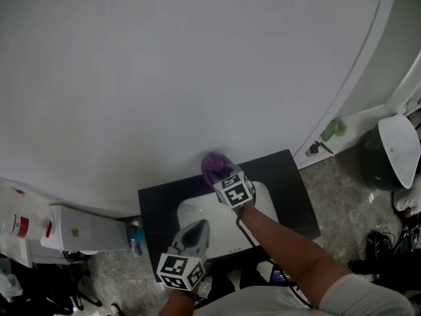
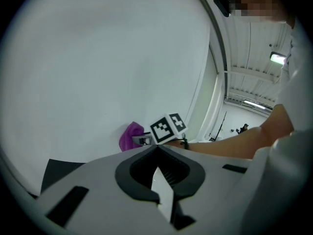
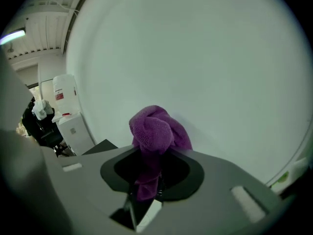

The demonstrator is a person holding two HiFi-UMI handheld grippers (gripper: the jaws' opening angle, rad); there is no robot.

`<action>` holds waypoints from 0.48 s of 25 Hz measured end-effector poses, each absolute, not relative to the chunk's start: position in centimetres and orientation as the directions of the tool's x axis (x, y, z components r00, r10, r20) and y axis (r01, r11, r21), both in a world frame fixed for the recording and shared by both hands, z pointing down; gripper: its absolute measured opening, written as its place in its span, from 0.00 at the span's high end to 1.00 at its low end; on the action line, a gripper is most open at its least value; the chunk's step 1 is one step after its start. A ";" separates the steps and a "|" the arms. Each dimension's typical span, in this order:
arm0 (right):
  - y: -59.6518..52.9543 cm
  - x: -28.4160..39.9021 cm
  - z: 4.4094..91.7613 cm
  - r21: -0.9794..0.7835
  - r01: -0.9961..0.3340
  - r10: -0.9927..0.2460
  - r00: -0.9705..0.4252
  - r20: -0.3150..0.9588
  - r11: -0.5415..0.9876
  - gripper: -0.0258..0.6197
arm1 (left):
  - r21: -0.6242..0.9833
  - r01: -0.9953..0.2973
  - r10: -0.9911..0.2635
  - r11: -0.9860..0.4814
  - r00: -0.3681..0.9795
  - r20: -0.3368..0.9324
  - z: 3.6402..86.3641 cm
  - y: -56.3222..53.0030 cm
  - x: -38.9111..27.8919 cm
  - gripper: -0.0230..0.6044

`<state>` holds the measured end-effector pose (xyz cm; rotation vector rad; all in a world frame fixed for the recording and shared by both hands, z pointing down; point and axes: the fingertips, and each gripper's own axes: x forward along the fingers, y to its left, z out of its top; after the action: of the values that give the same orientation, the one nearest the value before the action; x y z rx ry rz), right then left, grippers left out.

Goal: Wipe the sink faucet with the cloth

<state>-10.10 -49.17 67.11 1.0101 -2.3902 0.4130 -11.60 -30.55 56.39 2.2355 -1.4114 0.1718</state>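
Your right tool (image 3: 146,182) is clamped on the purple cloth (image 3: 155,131), at the 12 o'clock edge of the sink (image 1: 204,210), near the wall (image 1: 164,78). Your left tool (image 2: 159,170) has its jaws together, empty, at 8 o'clock.

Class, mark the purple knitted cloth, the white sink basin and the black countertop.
purple knitted cloth (image 3: 154,131), right gripper view, its bunched top.
white sink basin (image 1: 200,210), head view, bare left part.
black countertop (image 1: 293,183), head view, bare right side.
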 end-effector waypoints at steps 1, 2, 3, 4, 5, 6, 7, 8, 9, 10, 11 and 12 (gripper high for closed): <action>-50.0 -10.4 67.8 -0.079 -0.734 -0.568 -0.585 0.579 0.675 0.81 | 0.330 -0.877 -0.816 -0.348 0.457 0.355 56.3 -30.5 -11.6 0.95; -50.4 -10.6 68.3 -0.073 -0.735 -0.563 -0.576 0.592 0.675 0.81 | 0.328 -0.878 -0.816 -0.348 0.456 0.356 56.2 -30.4 -11.7 0.95; -50.4 -10.6 68.7 -0.062 -0.733 -0.564 -0.571 0.596 0.677 0.81 | 0.327 -0.879 -0.816 -0.347 0.454 0.356 56.2 -30.4 -11.7 0.95; -50.0 -10.6 68.8 -0.052 -0.731 -0.567 -0.570 0.595 0.680 0.81 | 0.327 -0.880 -0.818 -0.345 0.453 0.356 56.1 -30.3 -11.8 0.95; -49.1 -10.3 68.8 -0.050 -0.731 -0.569 -0.570 0.592 0.681 0.81 | 0.327 -0.881 -0.819 -0.343 0.450 0.355 56.1 -30.3 -11.9 0.95; -47.9 -10.0 68.8 -0.054 -0.731 -0.569 -0.573 0.590 0.681 0.81 | 0.327 -0.881 -0.820 -0.341 0.449 0.354 56.1 -30.2 -12.0 0.95; -46.6 -9.6 68.9 -0.062 -0.729 -0.565 -0.578 0.589 0.682 0.81 | 0.329 -0.881 -0.821 -0.340 0.448 0.354 56.1 -30.1 -12.1 0.95; -45.1 -9.3 69.1 -0.072 -0.725 -0.555 -0.583 0.593 0.685 0.81 | 0.331 -0.880 -0.821 -0.340 0.449 0.352 56.0 -30.0 -12.1 0.95; -43.5 -9.0 69.5 -0.085 -0.718 -0.537 -0.589 0.604 0.691 0.81 | 0.334 -0.878 -0.821 -0.343 0.453 0.348 55.9 -29.9 -12.1 0.95; -42.0 -8.6 70.0 -0.104 -0.709 -0.512 -0.595 0.620 0.697 0.81 | 0.336 -0.875 -0.822 -0.348 0.457 0.340 55.7 -29.9 -12.0 0.95; -40.7 -8.3 70.4 -0.129 -0.701 -0.483 -0.601 0.637 0.702 0.81 | 0.337 -0.872 -0.823 -0.354 0.462 0.330 55.4 -29.9 -11.9 0.95; -39.7 -8.0 70.5 -0.152 -0.694 -0.460 -0.609 0.646 0.704 0.81 | 0.336 -0.870 -0.825 -0.362 0.466 0.319 55.1 -30.1 -11.7 0.95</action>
<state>-7.96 -39.75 70.54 0.8775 -2.3280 0.5265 -11.74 -30.08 55.10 2.2621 -1.4126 0.1308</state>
